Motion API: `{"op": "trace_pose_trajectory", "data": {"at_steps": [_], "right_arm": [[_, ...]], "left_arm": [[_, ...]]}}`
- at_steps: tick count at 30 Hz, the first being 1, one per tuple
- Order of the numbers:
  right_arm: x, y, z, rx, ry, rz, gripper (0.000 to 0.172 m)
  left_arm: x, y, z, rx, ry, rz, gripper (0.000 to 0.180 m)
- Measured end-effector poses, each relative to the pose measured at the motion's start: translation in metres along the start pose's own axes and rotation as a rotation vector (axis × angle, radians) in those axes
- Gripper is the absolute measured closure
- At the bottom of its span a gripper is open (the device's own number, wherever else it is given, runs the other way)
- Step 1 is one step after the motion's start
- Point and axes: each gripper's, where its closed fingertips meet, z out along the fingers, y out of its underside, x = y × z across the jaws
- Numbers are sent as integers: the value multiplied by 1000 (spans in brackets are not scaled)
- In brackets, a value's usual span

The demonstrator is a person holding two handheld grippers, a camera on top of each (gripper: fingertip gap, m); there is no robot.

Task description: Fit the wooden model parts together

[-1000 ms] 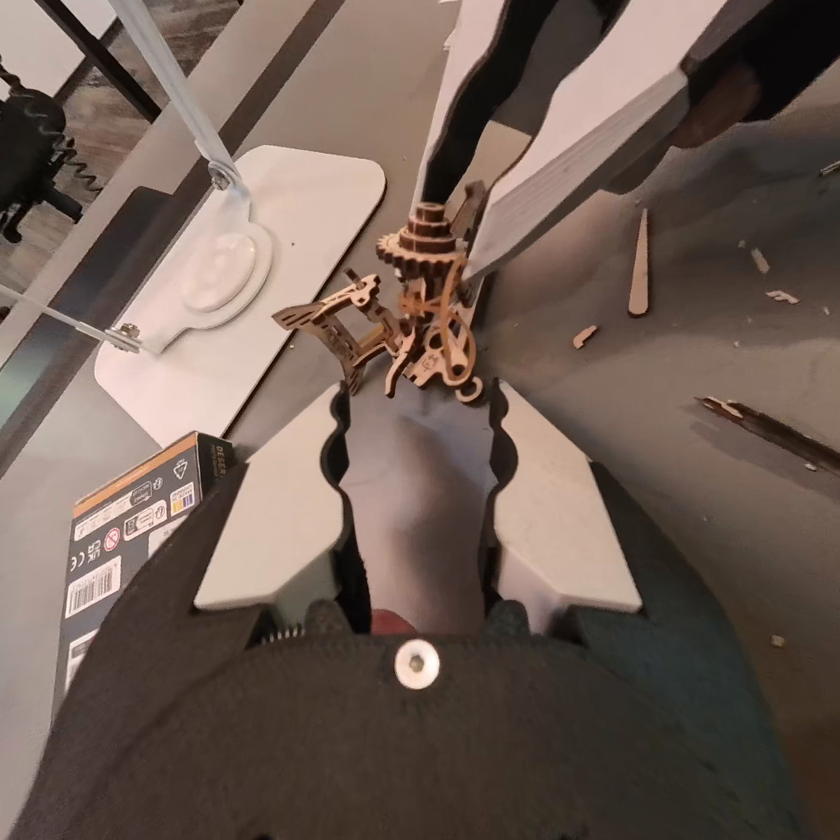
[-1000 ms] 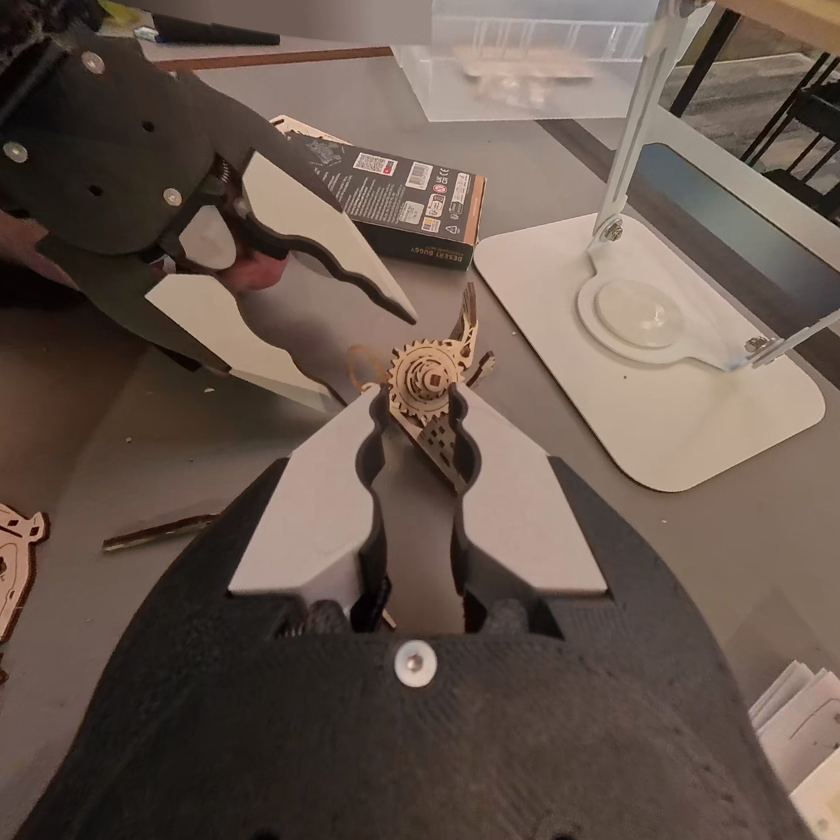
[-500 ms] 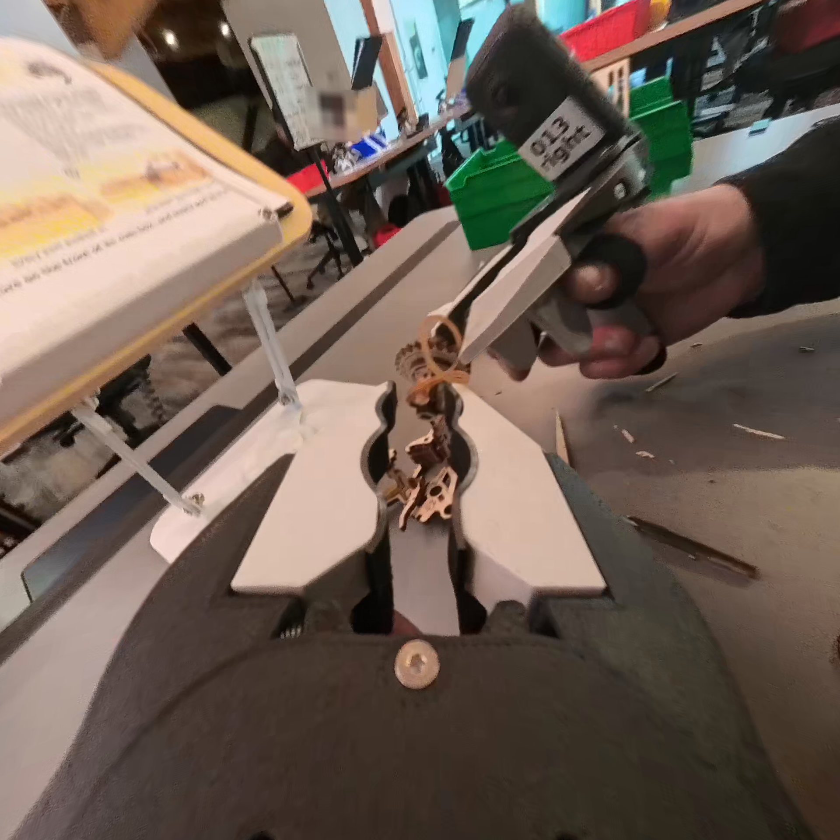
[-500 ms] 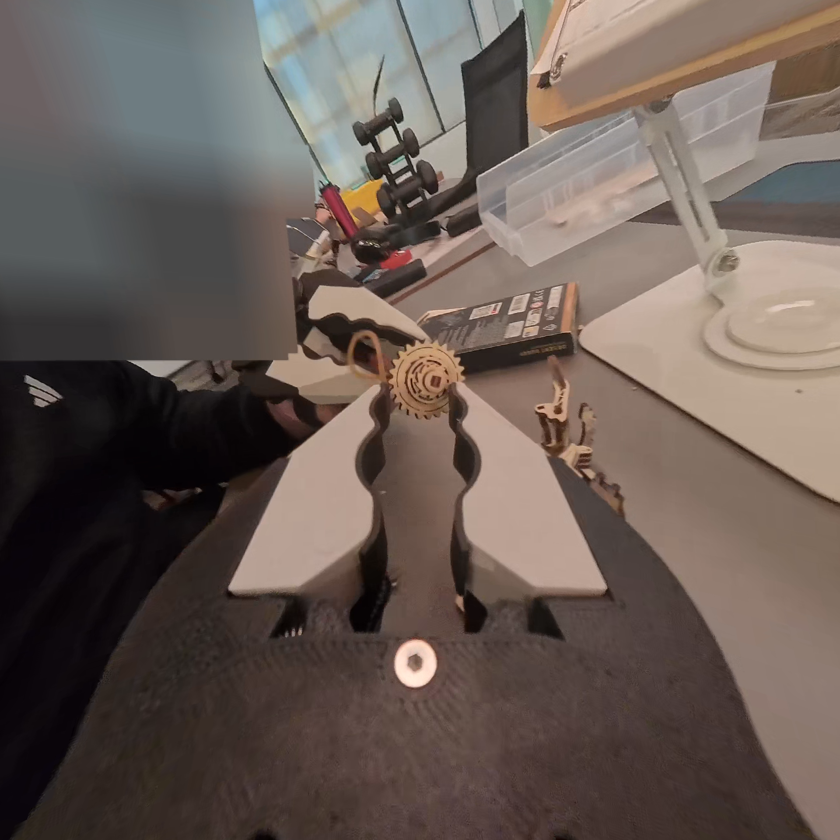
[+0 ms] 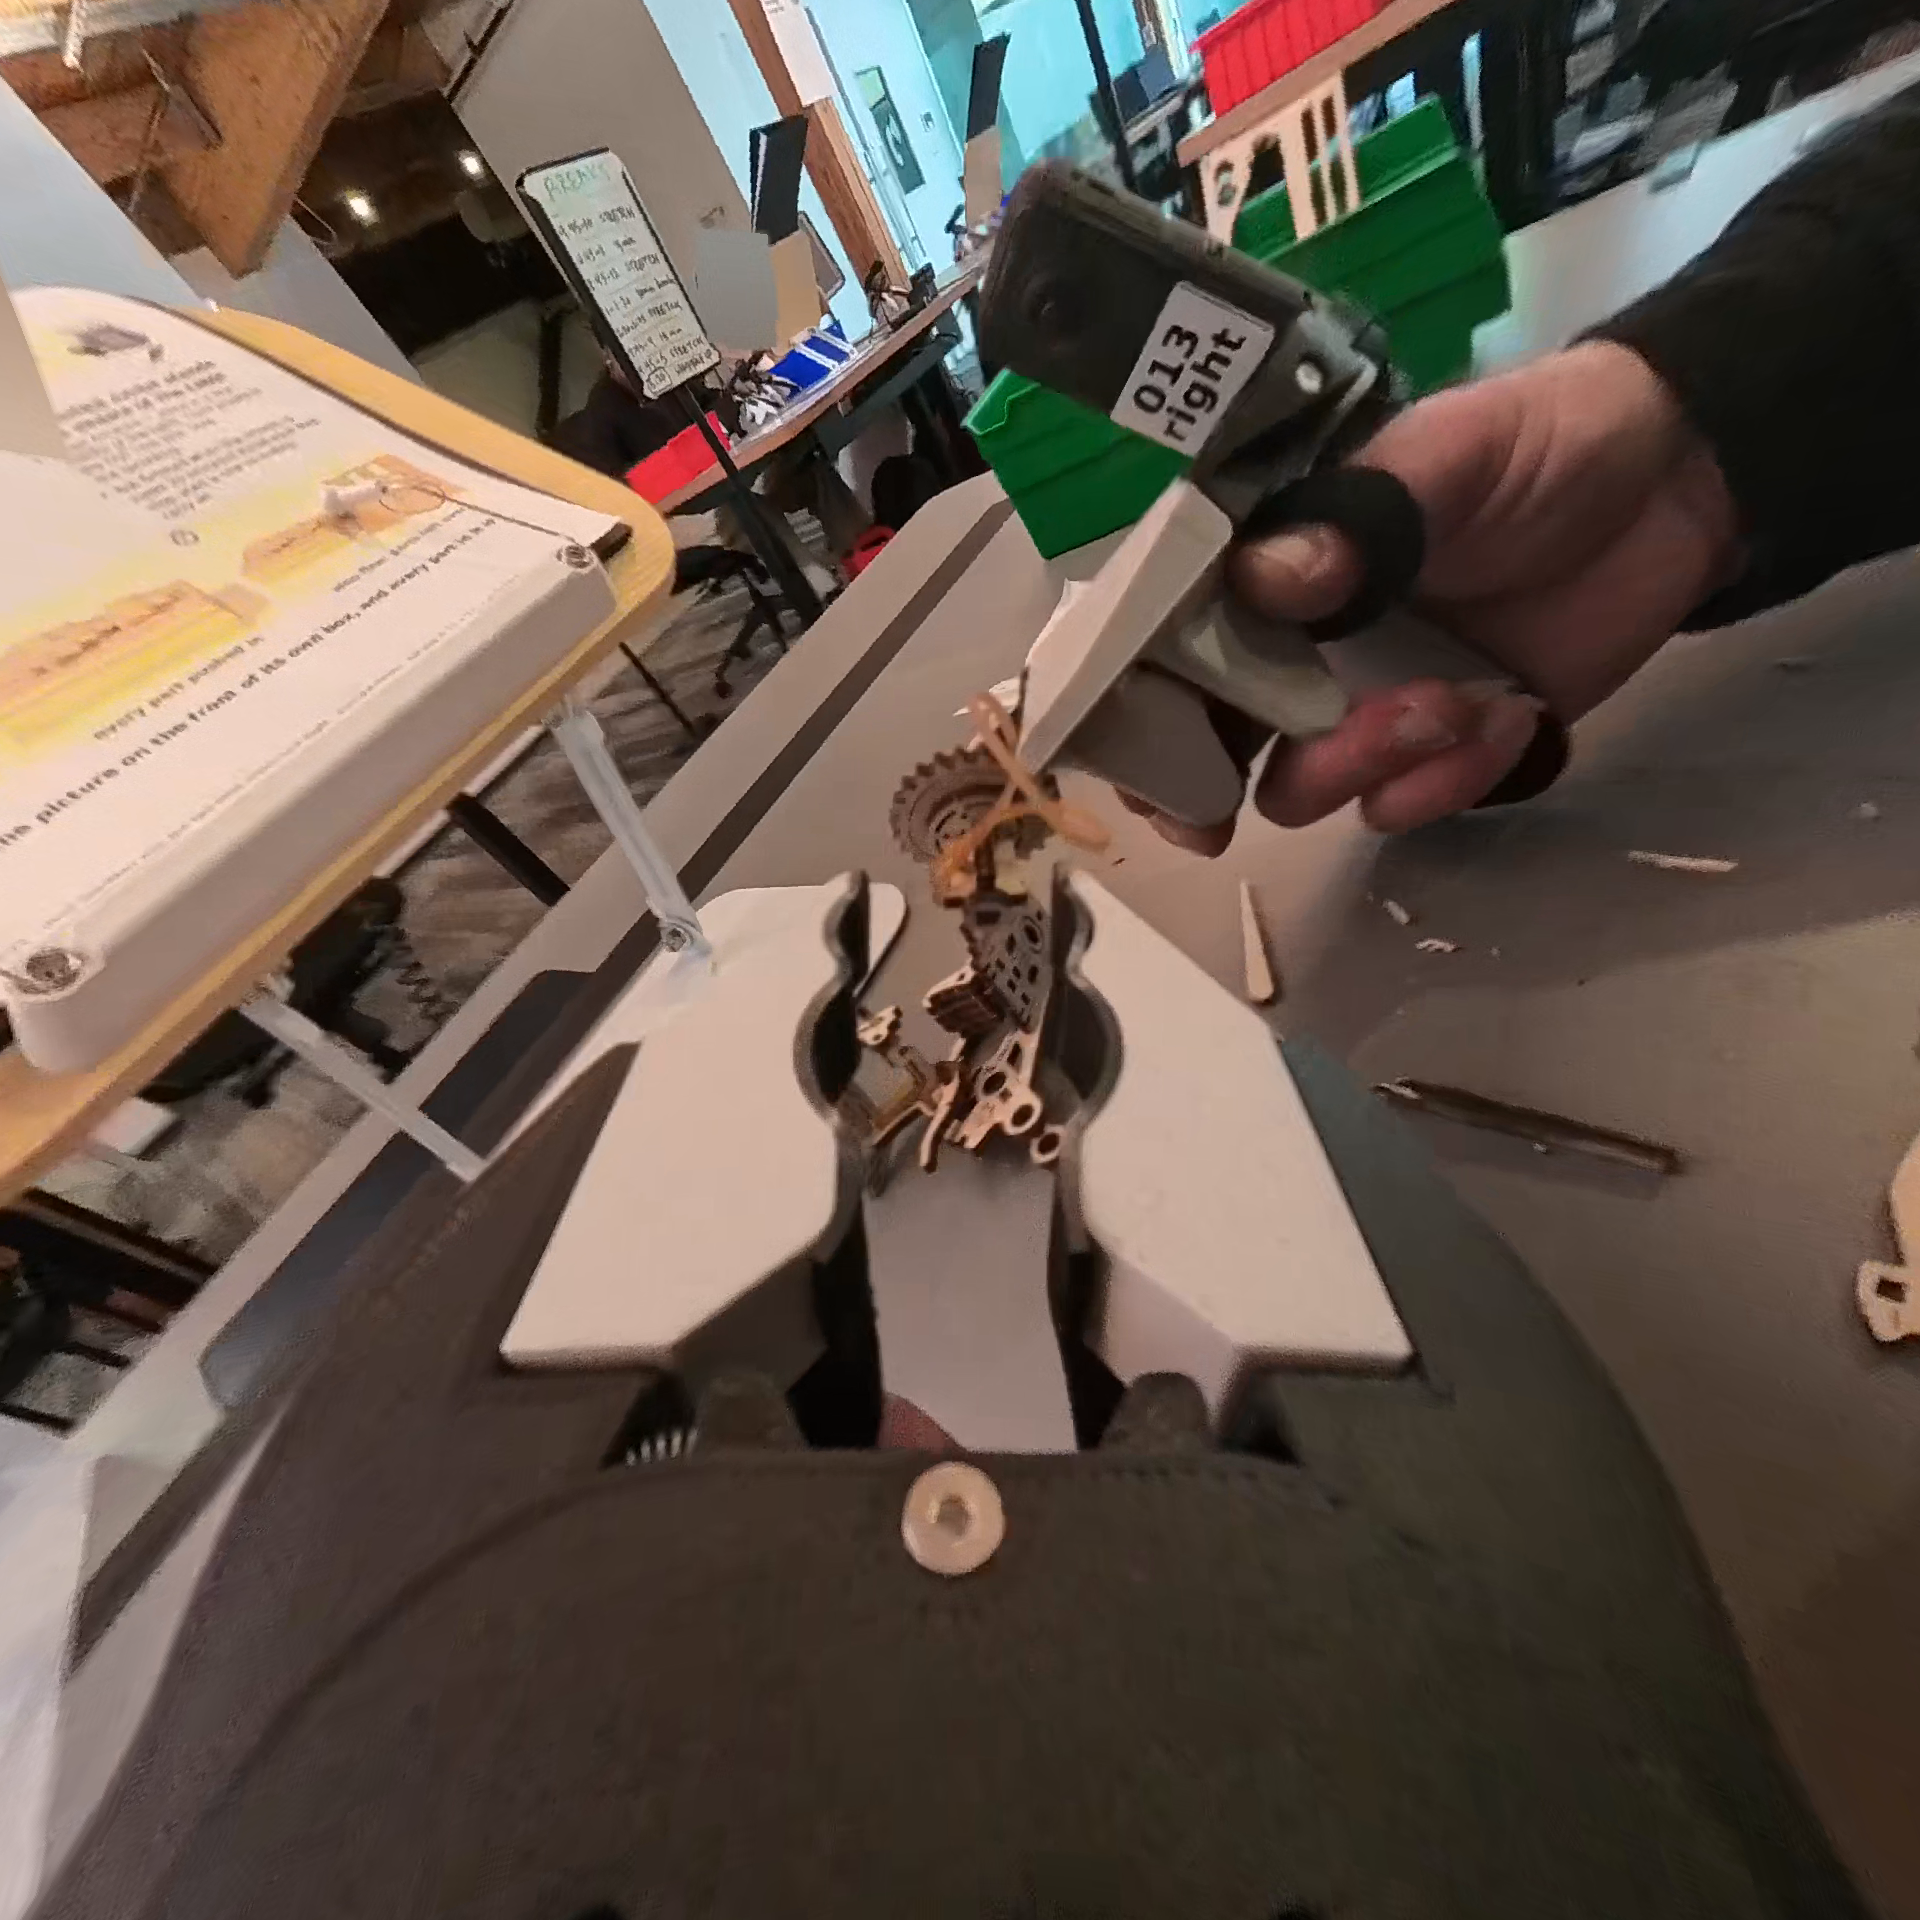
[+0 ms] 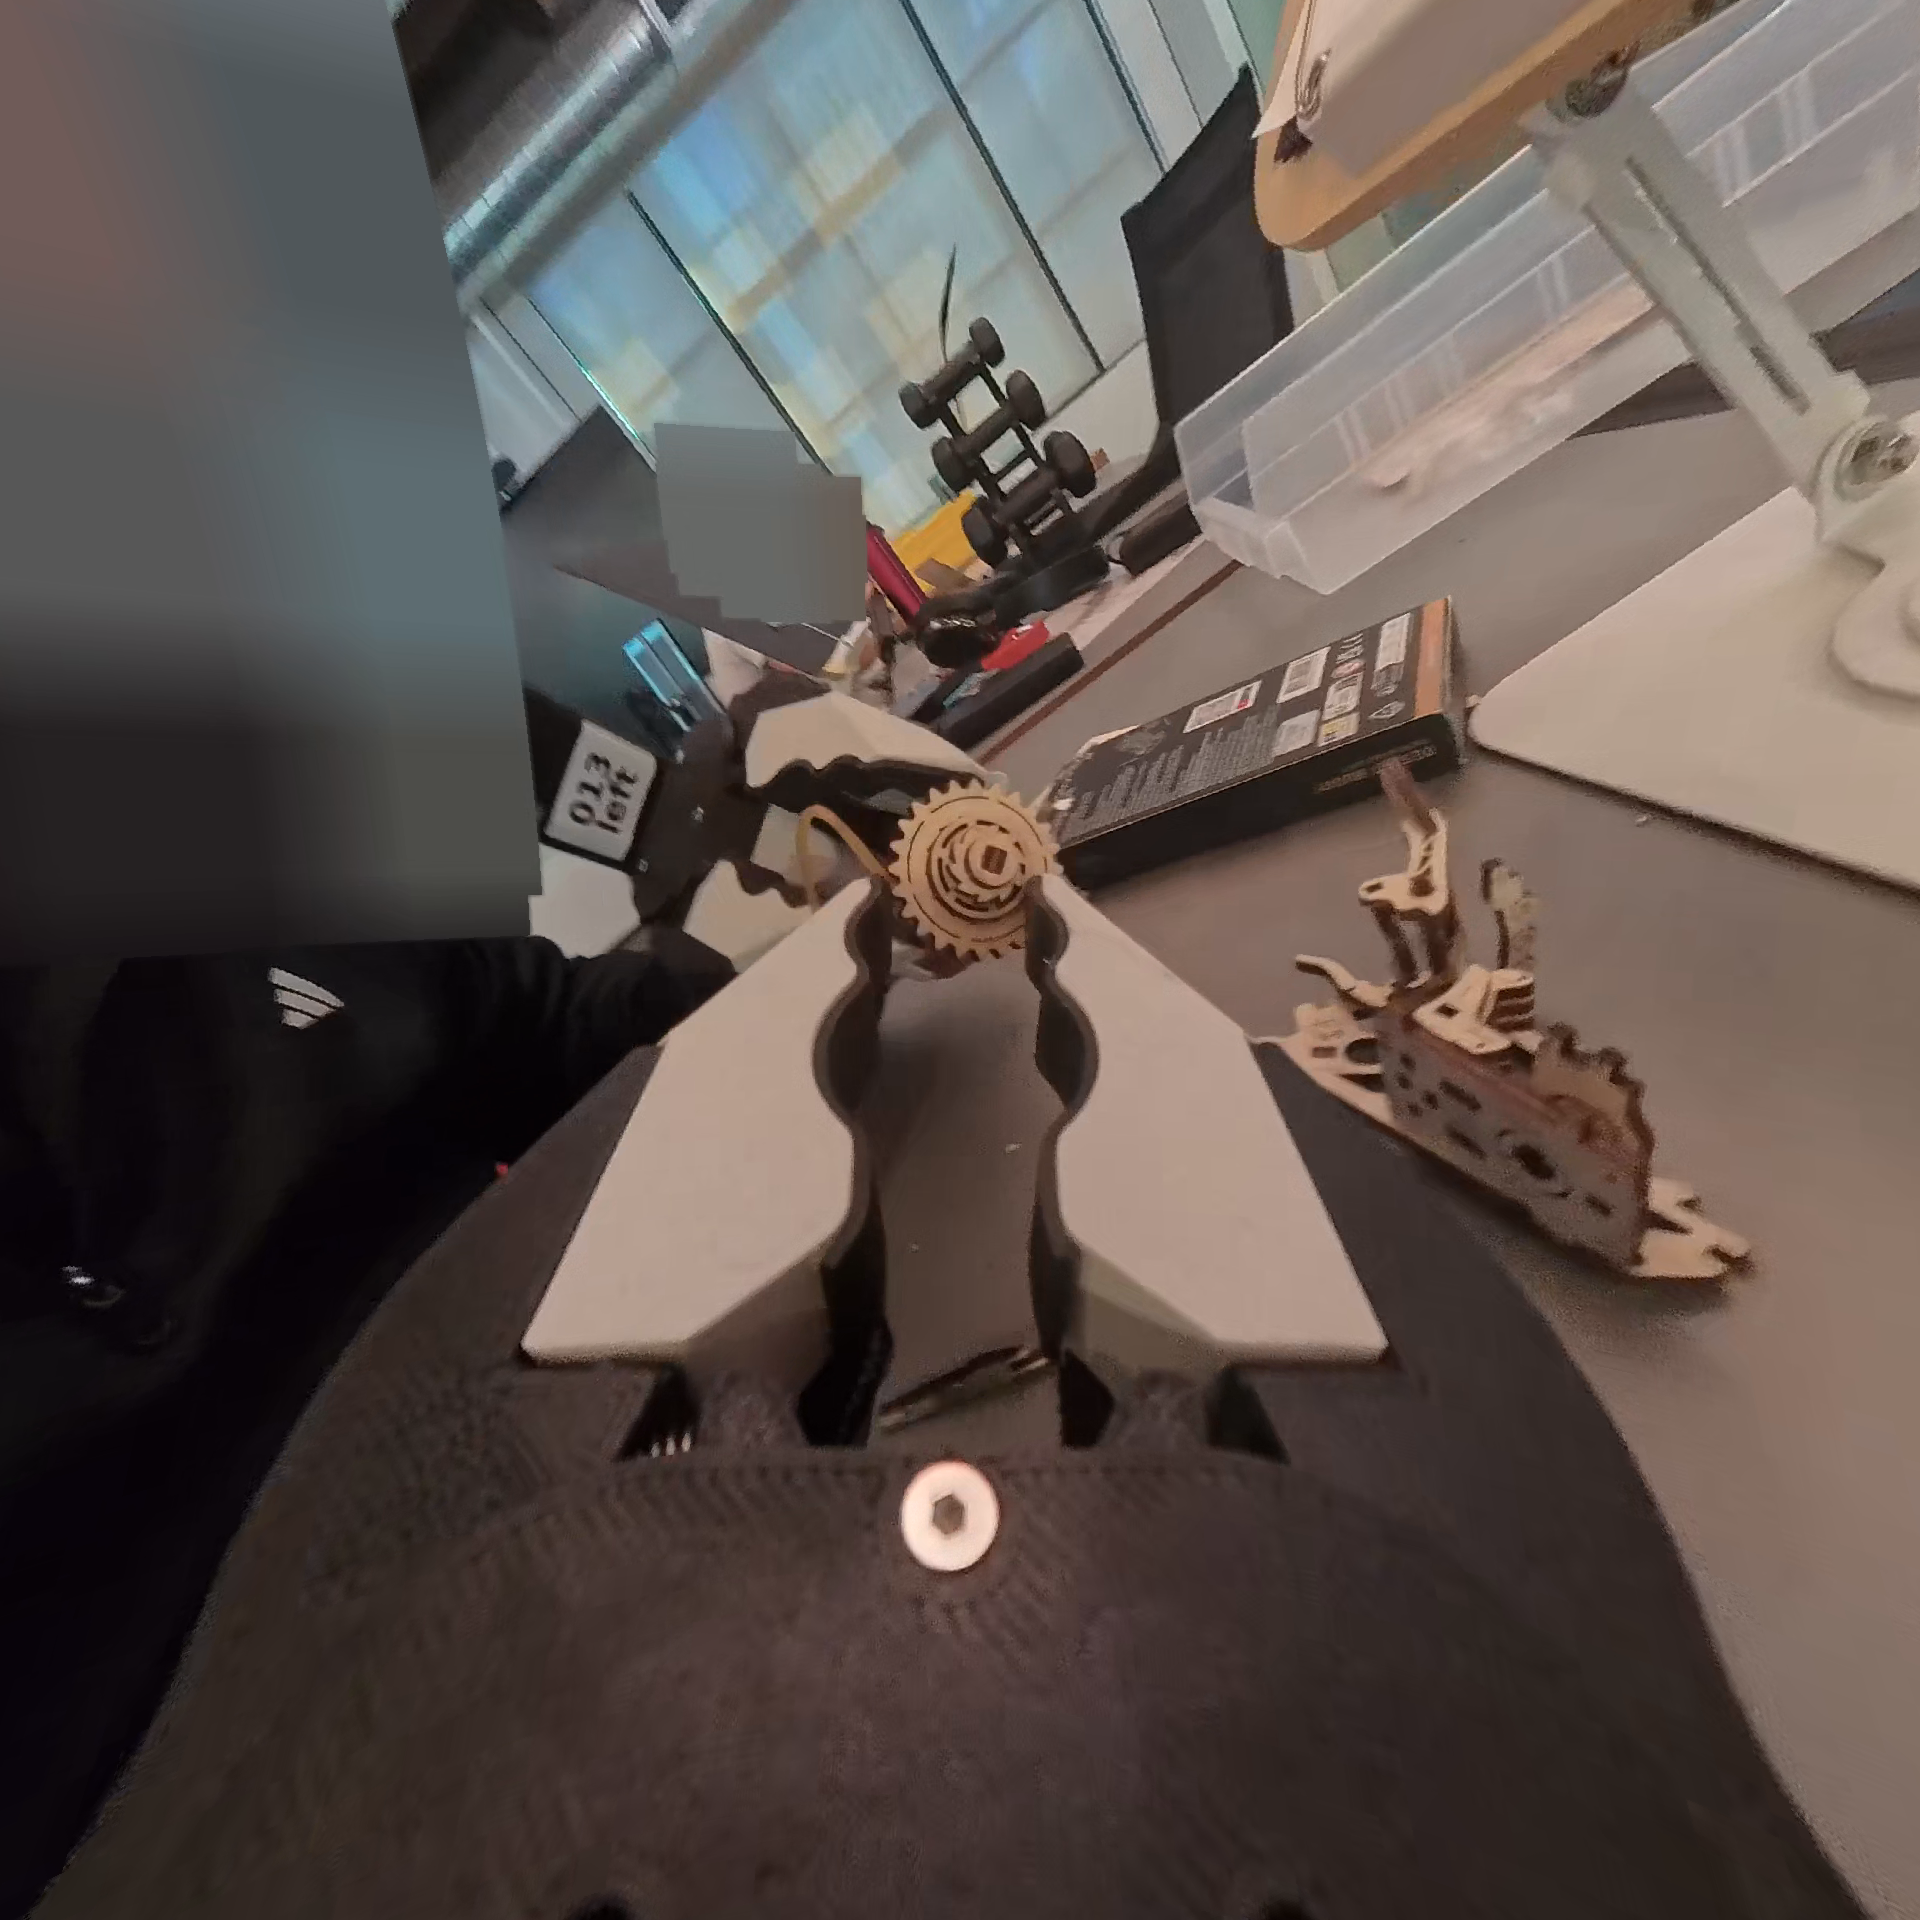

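The right gripper (image 6: 961,914) still clenches the wooden gear (image 6: 975,864) above the tabletop (image 6: 1351,935). The left gripper (image 5: 961,909), closed half a second ago, has spread its fingers (image 5: 717,1049); the wooden frame (image 6: 1496,1101) now stands free beside it.

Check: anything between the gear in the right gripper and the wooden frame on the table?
Nothing visible. The right gripper pinches the gear at its fingertips; the wooden frame lies on the table to their right, only bare table between. A rubber band trails off the gear's far side.
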Motion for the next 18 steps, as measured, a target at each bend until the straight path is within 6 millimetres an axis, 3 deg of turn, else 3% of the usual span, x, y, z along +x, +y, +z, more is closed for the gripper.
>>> {"op": "trace_pose_trajectory", "data": {"at_steps": [3,5,8,11,15,18], "right_arm": [[-8,6,0,22,-39,66,149],[-9,7,-1,36,-42,93,149],[-6,8,-3,36,-12,80,149],[1,4,-7,16,77,-9,132],[9,5,-13,-188,381,-559,126],[8,3,-11,-389,562,-1029,128]], "left_arm": [[10,-2,2,-6,6,85,166],[12,-4,3,-5,-7,98,167],[10,-1,5,-24,-8,53,167],[2,4,6,-47,-22,-79,168],[-2,10,7,-53,40,-426,167],[5,12,11,-91,110,-554,167]]}}
